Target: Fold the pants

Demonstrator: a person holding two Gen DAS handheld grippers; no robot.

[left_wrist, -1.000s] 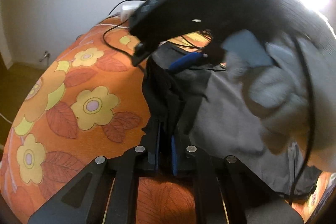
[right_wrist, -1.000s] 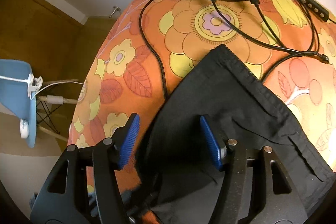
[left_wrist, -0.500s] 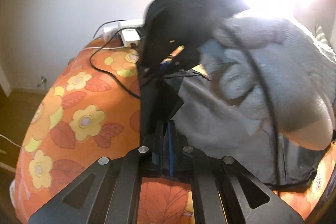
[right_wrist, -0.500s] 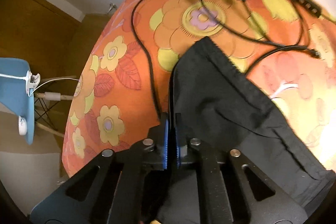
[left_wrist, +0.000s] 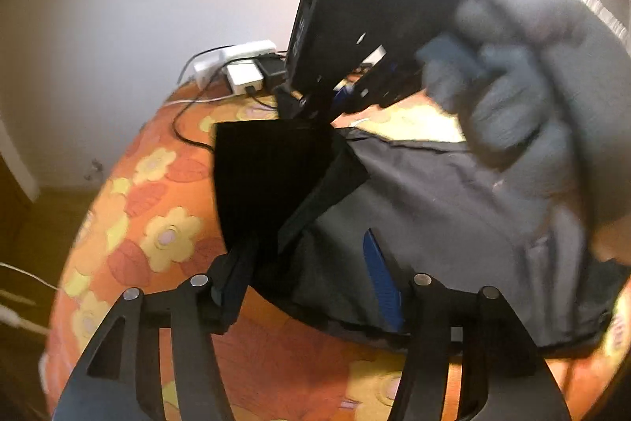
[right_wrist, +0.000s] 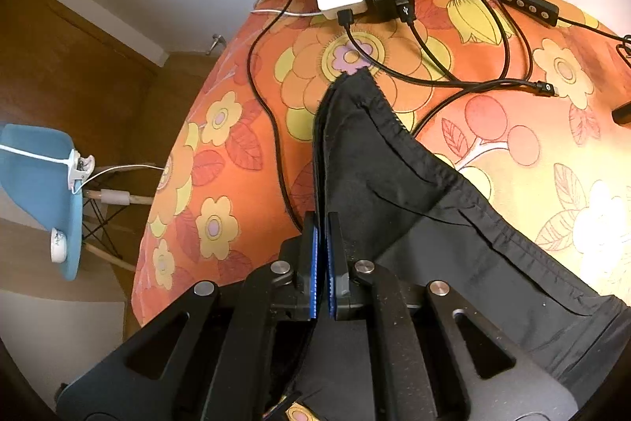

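pants (right_wrist: 394,184): dark, thin, limp cloth; judged light, will sag and slide off a loose pinch.
hold point: hemmed edge or corner, where the layers stack thick.
right gripper (right_wrist: 322,263): jaws nearly closed, pinching a raised fold that runs forward from between them.
left gripper (left_wrist: 311,279): jaws wide, cloth lying between and ahead of them, not pinched.
bench (right_wrist: 221,160): floral cover, pants spread on it.

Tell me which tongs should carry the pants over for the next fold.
Probably the right tongs: they are shut on the pants edge, while the left tongs are open.
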